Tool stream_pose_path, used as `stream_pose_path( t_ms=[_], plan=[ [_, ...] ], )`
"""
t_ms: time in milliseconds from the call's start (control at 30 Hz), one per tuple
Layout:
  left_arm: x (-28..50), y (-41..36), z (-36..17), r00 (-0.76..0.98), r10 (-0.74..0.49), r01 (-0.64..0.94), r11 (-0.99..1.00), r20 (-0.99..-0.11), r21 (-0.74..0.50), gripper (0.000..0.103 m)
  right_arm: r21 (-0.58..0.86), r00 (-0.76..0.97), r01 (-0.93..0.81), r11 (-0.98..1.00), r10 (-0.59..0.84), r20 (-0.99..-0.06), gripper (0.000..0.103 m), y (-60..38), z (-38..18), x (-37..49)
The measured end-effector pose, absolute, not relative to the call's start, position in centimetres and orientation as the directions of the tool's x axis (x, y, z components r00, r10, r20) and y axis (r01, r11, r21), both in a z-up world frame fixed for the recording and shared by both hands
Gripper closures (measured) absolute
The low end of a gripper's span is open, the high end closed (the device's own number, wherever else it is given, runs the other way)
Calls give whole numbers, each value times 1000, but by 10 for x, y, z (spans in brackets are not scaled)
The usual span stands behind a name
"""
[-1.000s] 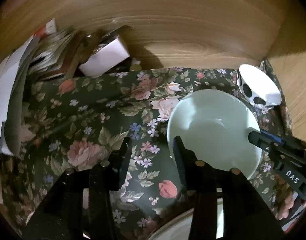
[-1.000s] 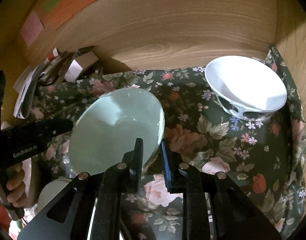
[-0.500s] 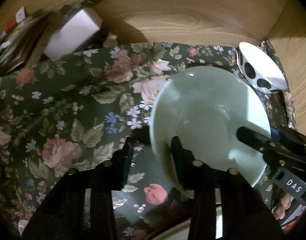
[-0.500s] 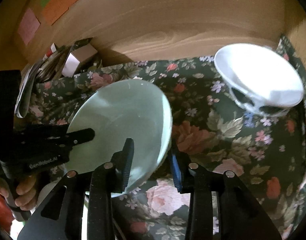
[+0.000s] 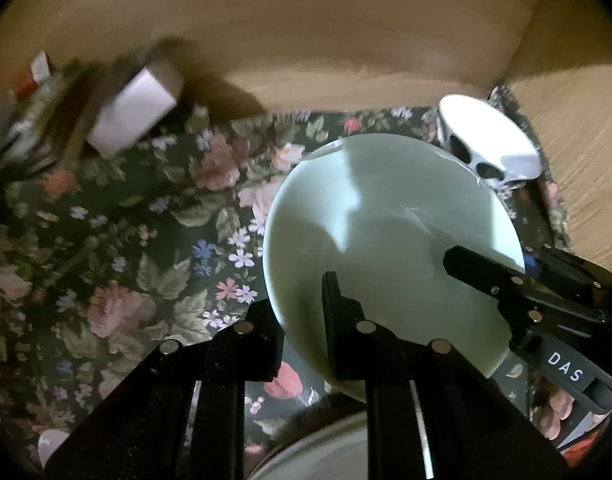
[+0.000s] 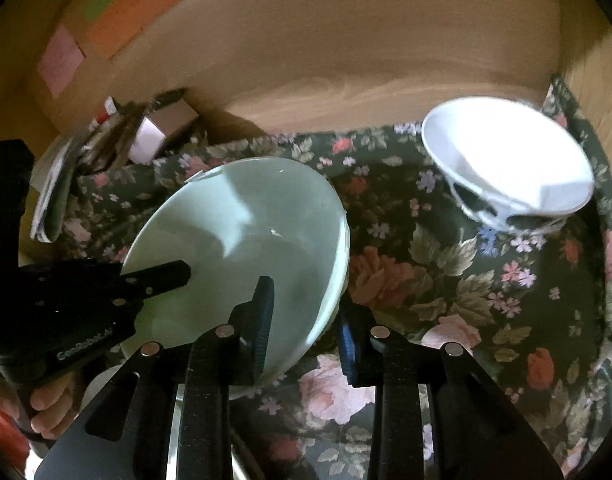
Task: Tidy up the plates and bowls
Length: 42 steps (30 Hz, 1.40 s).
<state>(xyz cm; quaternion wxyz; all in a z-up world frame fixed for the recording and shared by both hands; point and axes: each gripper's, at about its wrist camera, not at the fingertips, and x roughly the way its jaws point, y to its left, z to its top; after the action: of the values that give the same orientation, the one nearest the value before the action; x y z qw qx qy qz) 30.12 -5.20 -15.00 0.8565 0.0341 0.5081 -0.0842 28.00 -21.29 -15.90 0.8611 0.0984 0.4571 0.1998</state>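
A pale green bowl (image 5: 386,220) (image 6: 245,220) is held tilted above the floral cloth. My left gripper (image 5: 299,300) straddles its near rim, one finger inside and one outside, shut on the rim. My right gripper (image 6: 306,300) straddles the opposite rim. Its jaws are closing, with a small gap still showing beside the bowl wall. In the left wrist view the right gripper's inner finger (image 5: 478,268) lies across the bowl. A white bowl with dark spots (image 5: 490,140) (image 6: 506,168) stands at the back right.
The floral tablecloth (image 6: 446,280) ends at wooden walls (image 6: 346,40) behind and to the right. A white box (image 5: 133,116) and piled papers (image 6: 53,188) fill the back left. A pale plate's rim (image 5: 326,448) shows under the left gripper. A person's hand (image 6: 45,400) holds the left gripper.
The left gripper moved in over the green bowl's rim and closed on it. The right gripper's jaws, shut on the rim before, spread and then narrowed a little. The bowl tipped up.
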Motion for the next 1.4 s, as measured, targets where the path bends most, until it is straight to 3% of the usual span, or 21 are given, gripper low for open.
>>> stream_pose_path(
  t_ms=[600,1400],
  plan=[
    [220,-11,-79,631,-145,135,988,-762,-76,86,310,622,-353,883,469,-627,77,-190,-81,215],
    [134,76,-79,679,-73,0,995,-731,-100,86,298,561,-501,813,567,-604,77,-109,-77,160]
  ],
)
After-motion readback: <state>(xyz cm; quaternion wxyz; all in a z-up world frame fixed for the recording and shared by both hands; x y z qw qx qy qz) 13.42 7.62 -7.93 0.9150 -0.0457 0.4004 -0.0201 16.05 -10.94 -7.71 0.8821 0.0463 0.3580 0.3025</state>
